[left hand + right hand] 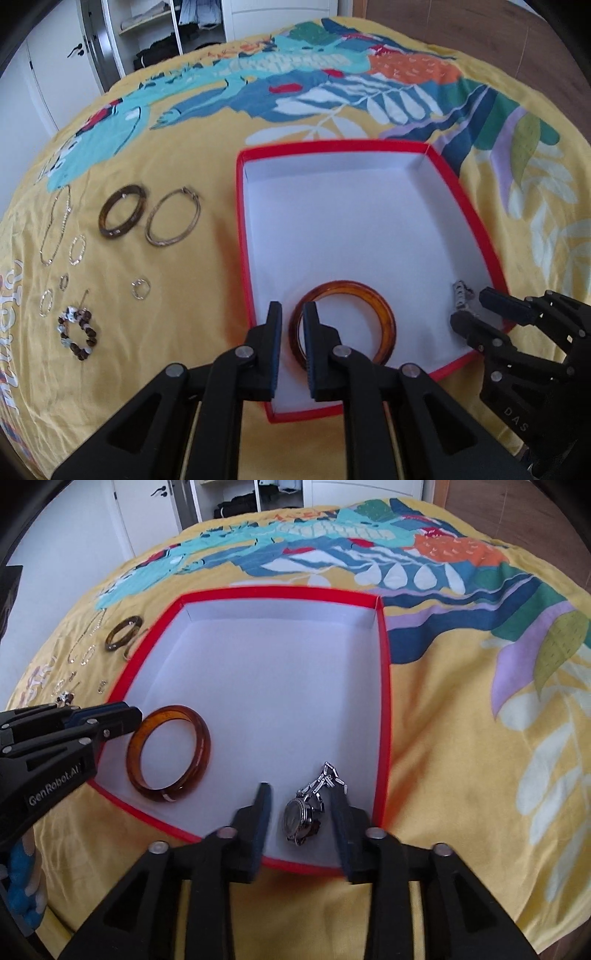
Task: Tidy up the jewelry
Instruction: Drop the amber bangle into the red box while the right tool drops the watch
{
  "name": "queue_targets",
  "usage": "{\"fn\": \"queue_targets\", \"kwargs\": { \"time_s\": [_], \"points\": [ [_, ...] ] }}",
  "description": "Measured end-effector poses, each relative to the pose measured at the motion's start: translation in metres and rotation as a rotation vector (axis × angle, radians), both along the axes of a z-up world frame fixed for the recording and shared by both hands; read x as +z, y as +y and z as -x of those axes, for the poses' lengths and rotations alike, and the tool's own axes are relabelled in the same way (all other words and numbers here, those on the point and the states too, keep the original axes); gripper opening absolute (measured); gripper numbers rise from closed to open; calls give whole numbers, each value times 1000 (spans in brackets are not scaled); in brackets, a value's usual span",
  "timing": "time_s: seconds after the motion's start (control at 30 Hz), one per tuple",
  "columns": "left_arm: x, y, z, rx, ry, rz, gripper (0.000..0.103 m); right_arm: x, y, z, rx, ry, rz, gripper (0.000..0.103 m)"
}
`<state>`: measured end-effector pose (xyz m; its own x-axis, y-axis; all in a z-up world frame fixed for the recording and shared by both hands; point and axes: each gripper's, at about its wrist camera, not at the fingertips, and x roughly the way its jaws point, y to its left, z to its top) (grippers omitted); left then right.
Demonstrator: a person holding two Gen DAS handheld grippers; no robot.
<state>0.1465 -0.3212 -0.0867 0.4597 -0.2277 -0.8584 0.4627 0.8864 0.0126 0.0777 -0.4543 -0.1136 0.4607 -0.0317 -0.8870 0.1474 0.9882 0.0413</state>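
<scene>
Red box (382, 701) sits on the bedspread (480, 738); bangle (168, 753) and watch (306, 808) lie inside it, well apart. Both look placed. Left gripper (291, 321): fingers slightly apart, straddling the bangle's rim, not clamped. Right gripper (301, 812): wide apart around the watch. Lift straight up; don't snag the watch chain.

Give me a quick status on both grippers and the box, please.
Left gripper open beside bangle. Right gripper open around watch. Both pieces in box. Nothing blocking.
</scene>
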Motion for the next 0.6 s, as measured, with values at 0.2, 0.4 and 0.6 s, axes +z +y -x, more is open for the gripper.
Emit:
{"fn": "queue_targets", "kwargs": {
  "time_s": [0.2, 0.4, 0.6],
  "points": [
    [36, 37, 18, 13, -69, 60, 11, 41, 15, 19, -22, -89, 17, 38],
    [50, 100, 30, 61, -89, 50, 16, 75, 56, 27, 27, -178, -15, 38],
    [45, 180, 32, 186, -96, 51, 20, 86, 108, 16, 98, -208, -48, 38]
  ]
}}
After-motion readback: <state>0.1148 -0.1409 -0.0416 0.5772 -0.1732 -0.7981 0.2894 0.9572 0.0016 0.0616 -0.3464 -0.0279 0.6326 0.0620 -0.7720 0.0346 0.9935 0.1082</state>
